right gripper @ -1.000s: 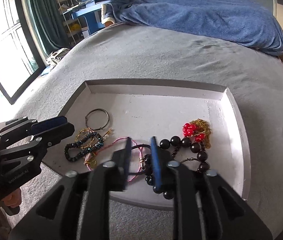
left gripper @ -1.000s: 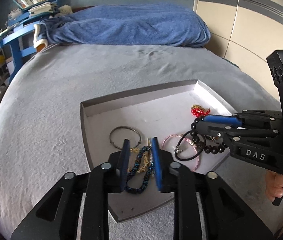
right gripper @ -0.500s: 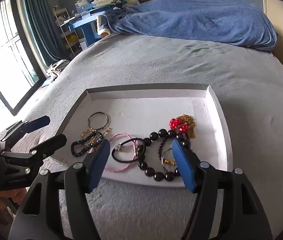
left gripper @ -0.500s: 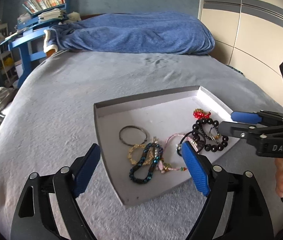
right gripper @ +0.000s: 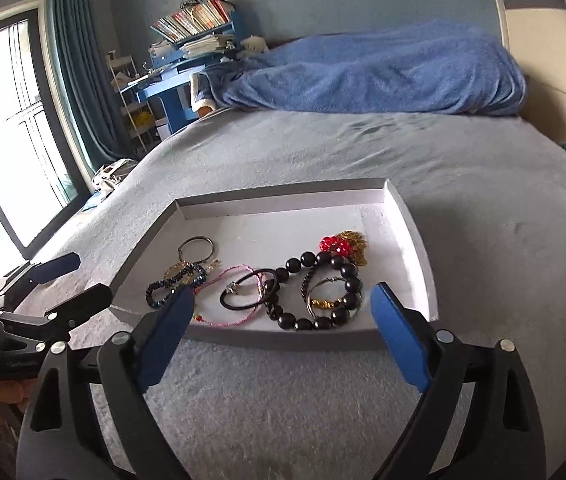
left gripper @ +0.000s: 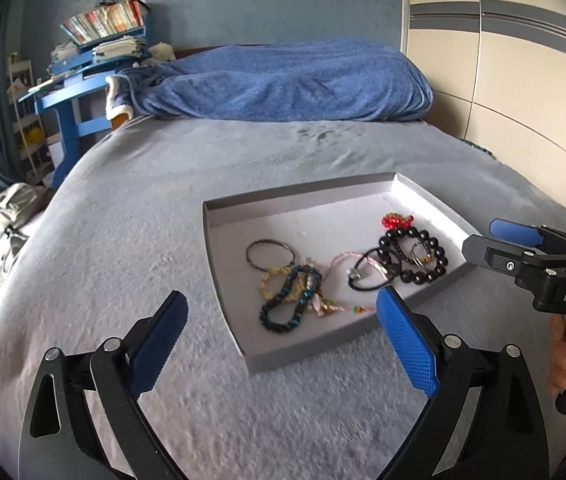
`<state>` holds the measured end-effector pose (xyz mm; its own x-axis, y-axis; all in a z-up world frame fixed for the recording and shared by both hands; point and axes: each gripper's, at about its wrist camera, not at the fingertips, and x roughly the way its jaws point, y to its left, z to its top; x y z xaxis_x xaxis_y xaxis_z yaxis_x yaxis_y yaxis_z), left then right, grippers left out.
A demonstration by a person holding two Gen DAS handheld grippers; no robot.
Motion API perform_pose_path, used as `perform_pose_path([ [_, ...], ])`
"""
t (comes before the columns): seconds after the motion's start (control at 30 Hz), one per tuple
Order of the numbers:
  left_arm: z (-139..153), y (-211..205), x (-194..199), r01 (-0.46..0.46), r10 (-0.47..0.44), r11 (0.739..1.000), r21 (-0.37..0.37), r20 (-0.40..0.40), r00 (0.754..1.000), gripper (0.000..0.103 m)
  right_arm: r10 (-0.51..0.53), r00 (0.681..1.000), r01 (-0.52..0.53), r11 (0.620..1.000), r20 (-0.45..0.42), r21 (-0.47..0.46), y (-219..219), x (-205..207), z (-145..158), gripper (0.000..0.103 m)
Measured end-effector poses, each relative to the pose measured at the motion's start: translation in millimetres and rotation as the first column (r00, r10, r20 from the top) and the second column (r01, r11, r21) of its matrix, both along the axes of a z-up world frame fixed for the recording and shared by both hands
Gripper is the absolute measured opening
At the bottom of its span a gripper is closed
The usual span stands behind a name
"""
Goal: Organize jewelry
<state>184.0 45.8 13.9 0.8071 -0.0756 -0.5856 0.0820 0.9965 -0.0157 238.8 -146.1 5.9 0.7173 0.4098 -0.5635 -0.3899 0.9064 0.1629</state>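
Note:
A shallow grey tray (left gripper: 219, 248) (right gripper: 415, 236) lies on the bed and holds several pieces of jewelry. In it are a thin metal ring bracelet (left gripper: 270, 253) (right gripper: 196, 248), a dark blue beaded bracelet (left gripper: 288, 300) (right gripper: 175, 282), a pink cord bracelet (right gripper: 230, 296), a black cord loop (left gripper: 367, 276) (right gripper: 245, 292), a black large-bead bracelet (left gripper: 423, 256) (right gripper: 323, 292) and a red bead cluster (left gripper: 397, 221) (right gripper: 335, 245). My left gripper (left gripper: 281, 328) is open and empty, just short of the tray's near corner. My right gripper (right gripper: 283, 320) is open and empty at the tray's near edge.
The grey bed cover (left gripper: 123, 216) surrounds the tray. A blue blanket (left gripper: 283, 80) lies at the head of the bed. A blue desk with books (left gripper: 95, 60) stands at the back left. A wardrobe (left gripper: 503, 60) is on the right, a window (right gripper: 3, 128) on the left.
Both grippers opened wide and pulled back out of the tray toward the near edge. The jewelry stays in the tray.

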Motion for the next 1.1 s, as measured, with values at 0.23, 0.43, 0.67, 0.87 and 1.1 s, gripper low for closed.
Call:
perform_pose_path([
  [0.23,-8,-11,-28,-0.035,0.036,0.999,-0.011,0.075,0.997,0.095,-0.049,0.997,0.049,0.999,0.066,0.002,-11,-23,-9,0.093],
  [0.43,-11,-23,-45,-0.072,0.071,0.997,0.008,0.132,0.989,0.096,-0.040,0.990,0.045,0.999,0.133,-0.030,-14,-41,-12,0.096],
  [0.67,-10,-17,-56,-0.106,0.112,0.993,-0.047,0.156,0.981,0.097,-0.045,0.984,0.049,0.999,0.175,-0.021,-22,-57,-17,0.097],
  [0.87,-11,-11,-61,-0.111,0.124,0.990,-0.086,0.157,0.980,0.098,-0.046,0.974,0.041,0.999,0.222,0.027,-30,-66,-14,0.097],
  [1.1,-9,-19,-68,-0.078,0.088,0.995,-0.060,0.182,0.979,0.098,-0.044,0.974,0.041,0.999,0.223,0.022,-31,-69,-14,0.097],
])
